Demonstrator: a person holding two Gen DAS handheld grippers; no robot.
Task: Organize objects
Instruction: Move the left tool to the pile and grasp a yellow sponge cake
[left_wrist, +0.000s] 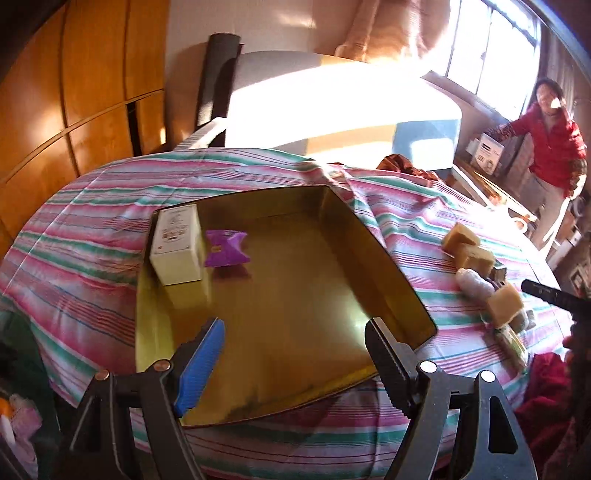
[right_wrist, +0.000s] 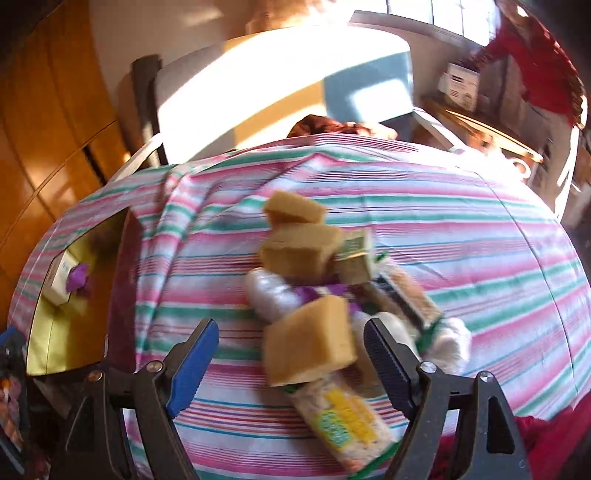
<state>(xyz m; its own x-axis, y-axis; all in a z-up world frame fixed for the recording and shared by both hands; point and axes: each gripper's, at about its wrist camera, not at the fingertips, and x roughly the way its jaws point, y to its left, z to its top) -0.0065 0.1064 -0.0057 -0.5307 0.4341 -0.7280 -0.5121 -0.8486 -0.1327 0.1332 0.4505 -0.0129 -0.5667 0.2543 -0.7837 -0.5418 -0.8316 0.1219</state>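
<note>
My left gripper (left_wrist: 295, 325) is open over the near end of a gold tin tray (left_wrist: 388, 266) that lies on the striped cloth (left_wrist: 92, 221). In the tray's far left corner stand a white box (left_wrist: 177, 247) and a purple piece (left_wrist: 225, 247). My right gripper (right_wrist: 291, 325) is open just above a blurred pile to the right of the tray. A tan sponge block (right_wrist: 310, 343) lies between and beyond its fingers, untouched by the pads. Two more sponge blocks (right_wrist: 299, 251), a white wrapped bundle (right_wrist: 273, 291) and a yellow-green snack packet (right_wrist: 343, 417) are in the pile.
A person in a red jacket (left_wrist: 554, 147) stands at the far right by a cardboard box (left_wrist: 487, 151). Behind the covered table are a sunlit white mattress (left_wrist: 314, 103) and a wooden wardrobe (left_wrist: 74, 92). Red cloth (left_wrist: 546, 387) lies at the near right edge.
</note>
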